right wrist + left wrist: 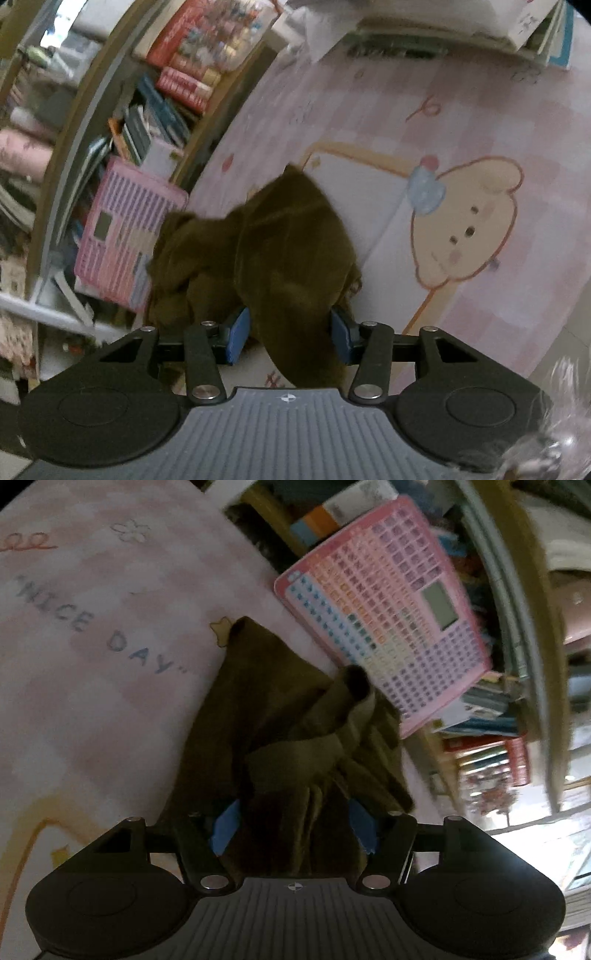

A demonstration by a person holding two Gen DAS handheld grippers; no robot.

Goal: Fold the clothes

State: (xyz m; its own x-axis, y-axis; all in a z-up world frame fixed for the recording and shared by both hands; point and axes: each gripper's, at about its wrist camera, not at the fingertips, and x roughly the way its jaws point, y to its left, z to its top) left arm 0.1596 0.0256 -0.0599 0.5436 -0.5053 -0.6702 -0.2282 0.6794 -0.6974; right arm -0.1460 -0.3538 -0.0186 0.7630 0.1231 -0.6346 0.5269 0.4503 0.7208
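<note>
A dark olive-brown garment (pixel 280 716) lies bunched on a pink play mat (pixel 92 635), with a lighter folded band and a sleeve opening (pixel 354 679) on top. My left gripper (pixel 295 823) is low over its near end. Its blue pads (pixel 226 827) stand wide apart, with cloth filling the gap between them. In the right wrist view the same garment (pixel 288 243) runs from the mat under my right gripper (pixel 290 336). That gripper is open too, a strip of mat showing between the cloth and its left pad (pixel 239 334).
A pink keyboard toy (pixel 388 605) leans at the mat's edge right beside the garment, also seen as a pink toy (pixel 125 236). Shelves packed with books (pixel 177 92) stand behind it. The mat has a bear drawing (pixel 465 225).
</note>
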